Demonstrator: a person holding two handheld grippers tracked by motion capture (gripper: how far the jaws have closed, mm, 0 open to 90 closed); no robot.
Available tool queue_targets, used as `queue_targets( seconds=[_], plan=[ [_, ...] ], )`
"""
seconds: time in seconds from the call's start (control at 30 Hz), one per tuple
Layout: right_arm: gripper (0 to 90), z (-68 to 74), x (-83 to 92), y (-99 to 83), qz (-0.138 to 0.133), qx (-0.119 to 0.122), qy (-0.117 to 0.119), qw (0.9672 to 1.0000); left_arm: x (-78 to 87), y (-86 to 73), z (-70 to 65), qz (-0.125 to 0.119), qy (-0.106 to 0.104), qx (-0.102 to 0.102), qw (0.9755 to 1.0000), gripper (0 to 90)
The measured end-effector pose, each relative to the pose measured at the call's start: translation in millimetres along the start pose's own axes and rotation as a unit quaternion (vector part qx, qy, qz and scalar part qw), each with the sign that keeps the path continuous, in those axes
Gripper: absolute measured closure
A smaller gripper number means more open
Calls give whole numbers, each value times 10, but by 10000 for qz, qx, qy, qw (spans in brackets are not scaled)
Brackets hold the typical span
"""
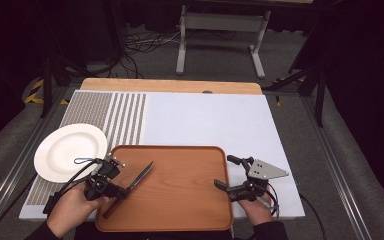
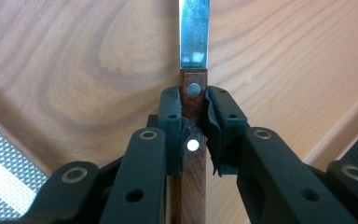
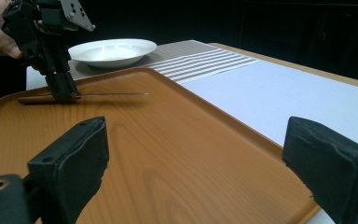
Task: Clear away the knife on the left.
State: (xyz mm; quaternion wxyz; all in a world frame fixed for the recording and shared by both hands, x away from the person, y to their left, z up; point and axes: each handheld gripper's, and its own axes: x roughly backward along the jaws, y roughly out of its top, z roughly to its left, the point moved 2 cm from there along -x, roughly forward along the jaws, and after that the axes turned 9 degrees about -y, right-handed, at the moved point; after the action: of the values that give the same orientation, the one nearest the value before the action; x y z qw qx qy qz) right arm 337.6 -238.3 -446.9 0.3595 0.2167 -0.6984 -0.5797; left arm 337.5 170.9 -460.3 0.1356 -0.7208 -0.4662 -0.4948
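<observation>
Two grippers are working over this surface (image 1: 215,117), which is lying under a white sheet with a striped grey placemat (image 1: 115,115) at its left end. The big wooden tray (image 1: 180,200) is sitting at the near edge, bare but for one thing, and the white plate (image 1: 70,150) is resting on the placemat just beside the tray's left rim.

The left gripper (image 1: 119,189) is hanging over the tray's left side, its jaws clamped on the wooden handle of a table knife (image 1: 140,177), right at the rivets where handle is meeting blade. In the right gripper view the knife is showing level and very low over the tray, handle end near the wood; whether it is touching, I cannot tell. The right gripper (image 1: 225,172) is hovering at the tray's right rim, jaws wide apart and holding nothing.

Now the risks. The grip is sitting far forward on a narrow, smooth handle, so the knife could be pivoting between the pads on any quick wrist turn, and the long handle tail could be dipping and catching the tray. The blade is pointing out toward the tray's middle, so a fast swing could be scraping the wood. And with the plate so near, a careless pass to the left could be clipping its rim.
</observation>
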Motion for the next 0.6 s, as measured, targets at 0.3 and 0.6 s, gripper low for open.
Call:
queue_targets(
  seconds=[0.3,0.6],
  plan=[
    [75,2,-5,-2,21,4,34,10000,-14,-12,-6,133,36,91,9999,773],
    [76,5,-9,-4,31,1,66,10000,-6,-12,-10,72,-52,6,10000,676]
  ],
)
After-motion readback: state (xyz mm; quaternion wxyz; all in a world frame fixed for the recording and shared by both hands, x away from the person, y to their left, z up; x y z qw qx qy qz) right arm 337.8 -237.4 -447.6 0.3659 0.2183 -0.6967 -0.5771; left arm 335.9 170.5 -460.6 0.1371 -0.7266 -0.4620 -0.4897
